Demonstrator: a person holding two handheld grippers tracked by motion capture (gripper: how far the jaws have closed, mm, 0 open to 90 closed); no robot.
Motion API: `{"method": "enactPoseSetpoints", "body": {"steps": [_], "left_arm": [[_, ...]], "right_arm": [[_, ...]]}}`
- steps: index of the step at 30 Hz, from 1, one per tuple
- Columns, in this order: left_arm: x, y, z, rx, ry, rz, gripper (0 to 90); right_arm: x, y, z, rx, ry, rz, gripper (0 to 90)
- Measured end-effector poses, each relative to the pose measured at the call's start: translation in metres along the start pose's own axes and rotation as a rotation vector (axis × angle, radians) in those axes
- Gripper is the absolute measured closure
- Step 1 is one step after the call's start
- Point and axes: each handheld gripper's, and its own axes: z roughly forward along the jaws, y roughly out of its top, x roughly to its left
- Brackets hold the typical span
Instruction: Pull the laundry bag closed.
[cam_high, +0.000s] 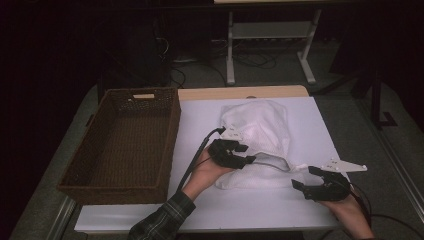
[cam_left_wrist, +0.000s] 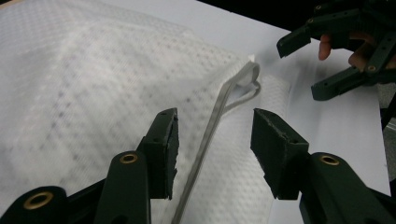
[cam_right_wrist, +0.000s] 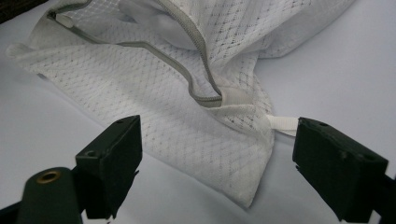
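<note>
my left gripper (cam_left_wrist: 212, 140) hangs half open over the white mesh laundry bag (cam_high: 260, 135) at table centre, its grey zipper (cam_left_wrist: 212, 126) running between the pads, untouched. my right gripper (cam_right_wrist: 217, 163) gapes wide at the bag's 5 o'clock corner, gripping nothing. best to pinch that corner first, then pull the zipper straight. one bag, one wicker basket (cam_high: 122, 142) at 9 o'clock, two grippers.

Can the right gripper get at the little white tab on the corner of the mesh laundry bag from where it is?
Probably yes. The right gripper has its jaws open with the corner of the mesh laundry bag between them, and the white tab lies bare on the table just off one jaw, nothing covering it.
</note>
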Motion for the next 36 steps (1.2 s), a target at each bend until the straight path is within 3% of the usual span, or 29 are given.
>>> {"method": "enactPoseSetpoints", "body": {"steps": [5, 12, 20, 30, 36], "left_arm": [[-0.003, 0.008, 0.013, 0.011, 0.003, 0.020, 51.9], [-0.003, 0.009, 0.029, 0.042, 0.052, 0.055, 58.8], [0.004, 0.008, 0.036, 0.056, 0.019, 0.069, 88.4], [-0.008, -0.010, 0.047, 0.178, -0.013, 0.129, 89.7], [-0.002, -0.025, 0.060, 0.220, -0.031, 0.100, 89.6]], "right_arm": [[-0.001, 0.000, -0.001, -0.003, 0.000, 0.006, 15.2], [-0.001, 0.000, -0.001, -0.008, 0.007, 0.015, 15.3], [-0.002, 0.000, -0.001, -0.008, 0.008, 0.017, 15.5], [-0.001, 0.000, -0.002, -0.007, 0.009, 0.019, 15.5], [-0.001, 0.000, -0.001, -0.004, 0.008, 0.019, 15.5]]}}
